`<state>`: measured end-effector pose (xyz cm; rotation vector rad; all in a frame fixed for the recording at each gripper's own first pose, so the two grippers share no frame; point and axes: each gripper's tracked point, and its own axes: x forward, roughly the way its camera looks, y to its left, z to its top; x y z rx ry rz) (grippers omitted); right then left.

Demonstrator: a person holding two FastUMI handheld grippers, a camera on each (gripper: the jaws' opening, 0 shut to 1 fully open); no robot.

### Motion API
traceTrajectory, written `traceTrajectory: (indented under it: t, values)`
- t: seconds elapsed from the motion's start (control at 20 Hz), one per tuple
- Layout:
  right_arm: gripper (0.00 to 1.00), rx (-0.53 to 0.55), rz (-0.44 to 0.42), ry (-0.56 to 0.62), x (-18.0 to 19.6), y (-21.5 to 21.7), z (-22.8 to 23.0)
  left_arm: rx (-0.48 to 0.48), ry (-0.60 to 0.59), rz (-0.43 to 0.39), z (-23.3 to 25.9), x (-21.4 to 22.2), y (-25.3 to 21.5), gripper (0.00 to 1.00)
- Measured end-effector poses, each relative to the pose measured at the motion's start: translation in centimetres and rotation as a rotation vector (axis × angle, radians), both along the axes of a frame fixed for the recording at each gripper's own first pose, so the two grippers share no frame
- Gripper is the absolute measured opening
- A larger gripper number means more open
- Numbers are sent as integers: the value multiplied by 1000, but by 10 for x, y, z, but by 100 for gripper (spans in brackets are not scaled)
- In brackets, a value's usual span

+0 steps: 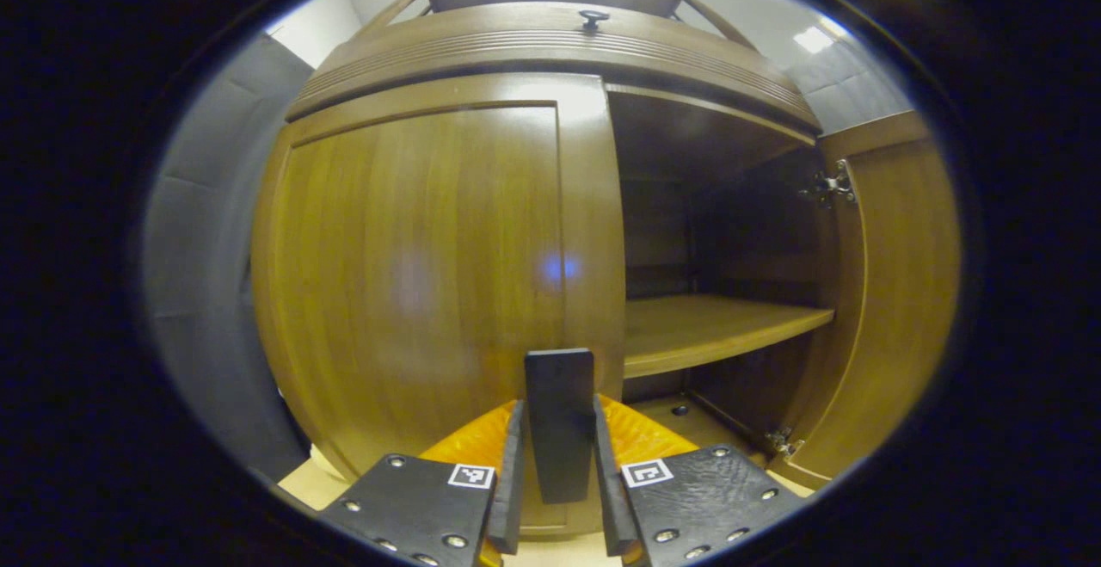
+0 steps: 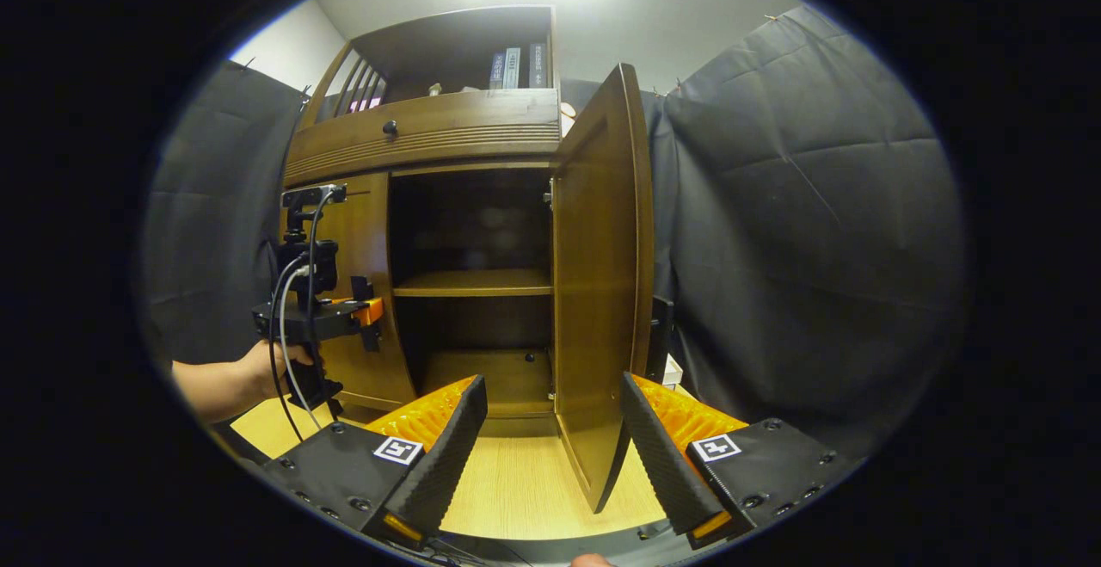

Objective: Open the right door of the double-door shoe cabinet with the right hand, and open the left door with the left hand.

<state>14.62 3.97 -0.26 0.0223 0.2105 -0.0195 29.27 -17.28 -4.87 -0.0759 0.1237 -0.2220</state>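
Here the left claw [image 1: 559, 464] pinches the closed left door's black handle [image 1: 559, 421], while the right claw [image 2: 550, 451] gapes around the swung-out right door [image 2: 598, 292].

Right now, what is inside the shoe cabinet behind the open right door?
Behind the right door, a bare wooden shelf and the cabinet floor. The half behind the closed left door is hidden.

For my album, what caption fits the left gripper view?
Left gripper shut on the left door's handle, right door open.
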Motion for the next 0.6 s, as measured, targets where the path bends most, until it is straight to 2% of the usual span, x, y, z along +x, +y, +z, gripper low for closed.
traceTrajectory:
  t: [0.05,0.1,0.15,0.3,0.35,0.6]
  values:
    - [98,-1,4,3,0,0,-1,-25,5,-33,-3,0,-8,33]
    - [98,0,9,4,-1,0,-2,-22,8,-24,6,-19,1,31]
    - [98,3,14,3,-1,0,-1,-21,16,-23,-2,-4,-7,29]
    - [100,12,30,-3,-2,1,1,-25,23,-11,2,-7,-6,23]
    - [98,14,36,-4,-3,1,1,-25,22,-12,2,-10,-3,23]
    - [100,26,81,-4,-2,5,1,-23,21,-11,2,-42,10,22]
